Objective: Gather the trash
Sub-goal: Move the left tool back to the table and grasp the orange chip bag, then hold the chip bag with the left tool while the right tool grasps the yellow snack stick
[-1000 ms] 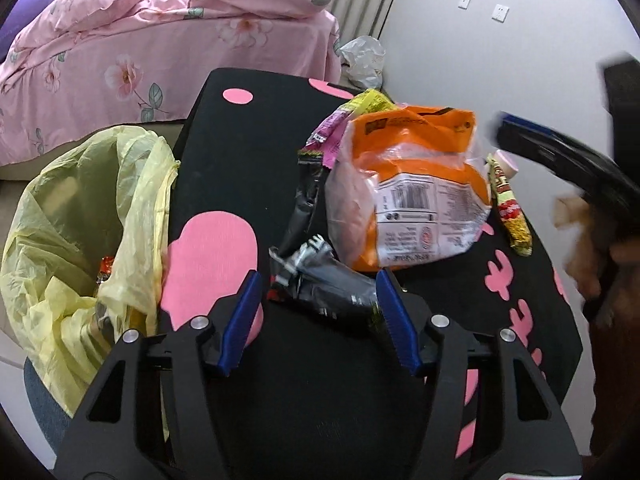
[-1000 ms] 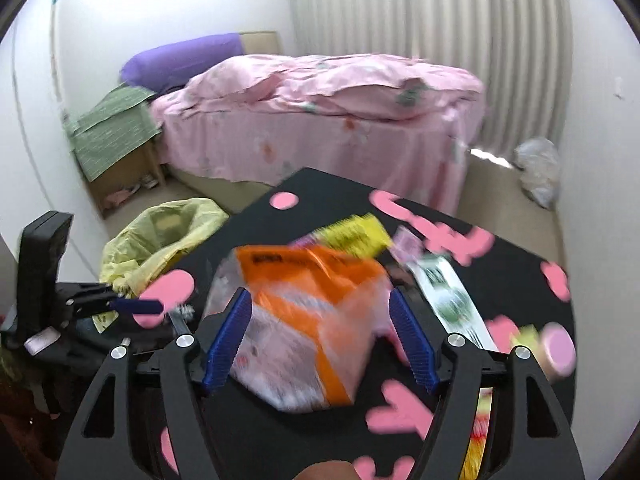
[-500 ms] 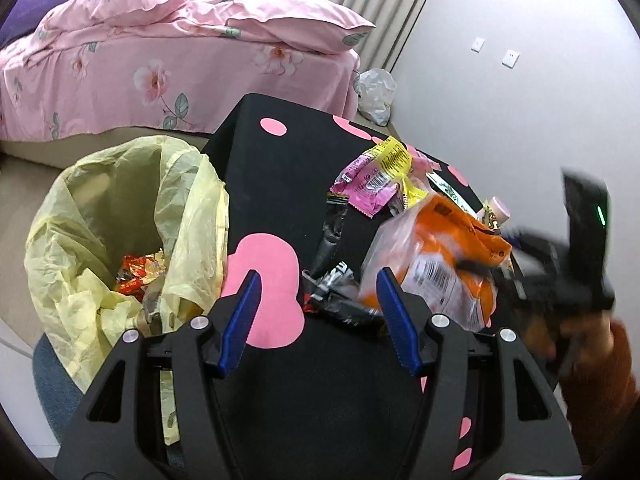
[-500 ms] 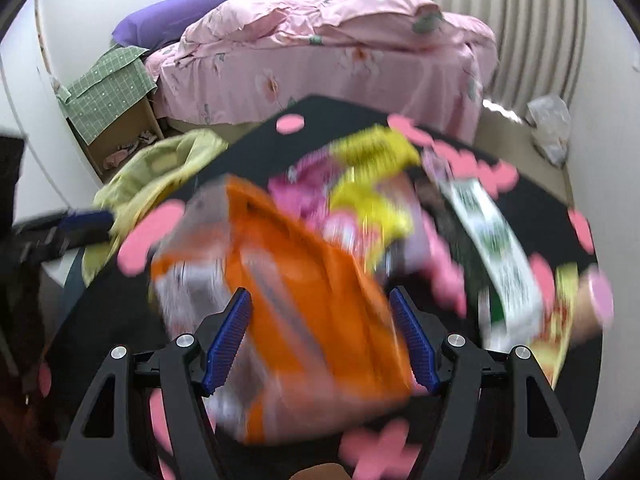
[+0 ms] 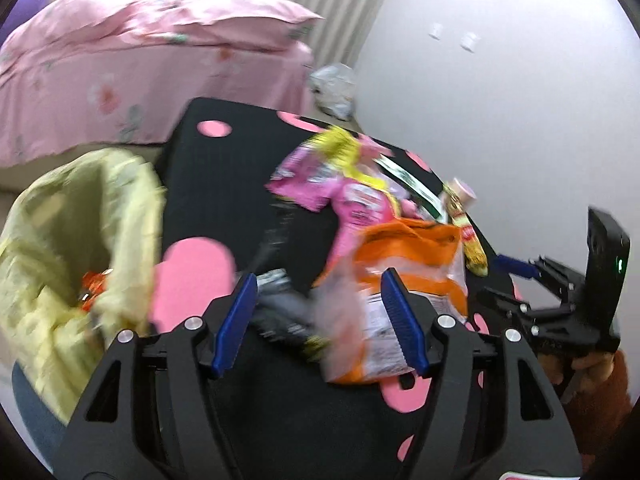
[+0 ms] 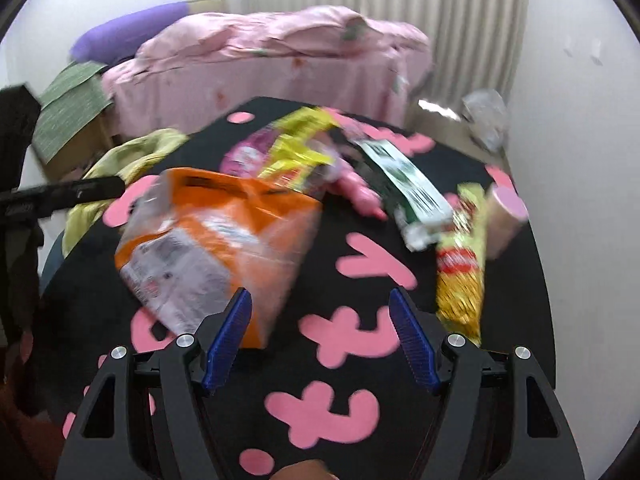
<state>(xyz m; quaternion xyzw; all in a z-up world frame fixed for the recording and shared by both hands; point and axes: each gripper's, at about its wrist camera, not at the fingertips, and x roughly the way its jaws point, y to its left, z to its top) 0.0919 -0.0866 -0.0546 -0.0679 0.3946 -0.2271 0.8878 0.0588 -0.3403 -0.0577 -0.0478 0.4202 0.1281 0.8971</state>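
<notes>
- Far left, my yellow bin bag [image 5: 68, 248] stands open beside the bench [image 5: 224, 168], thin crinkled film, with a red wrapper already down inside it
- My left claw [image 5: 316, 316] hangs over the bench's near edge; its jaws have just been opening, they stand wide and grip nothing, though a dark foil wrapper [image 5: 280, 312] lies between the blue pads and looks the easier pick for this hand
- The orange snack bag [image 6: 216, 240], crumpled glossy plastic with a white printed label, lies flat on the black, pink-blotched cloth; from my right claw [image 6: 320, 332] it sits ahead and to the left, its near corner just beside the left pad, its long axis slanting up and away
- My right claw is wide open and empty, only cloth between its pads
- Further right lie pink and yellow packets [image 6: 288, 152], a green-and-white carton [image 6: 408, 184] lying lengthwise away from me, and a long yellow-red sachet [image 6: 460, 276] beside a pink-capped tube [image 6: 504, 220]
</notes>
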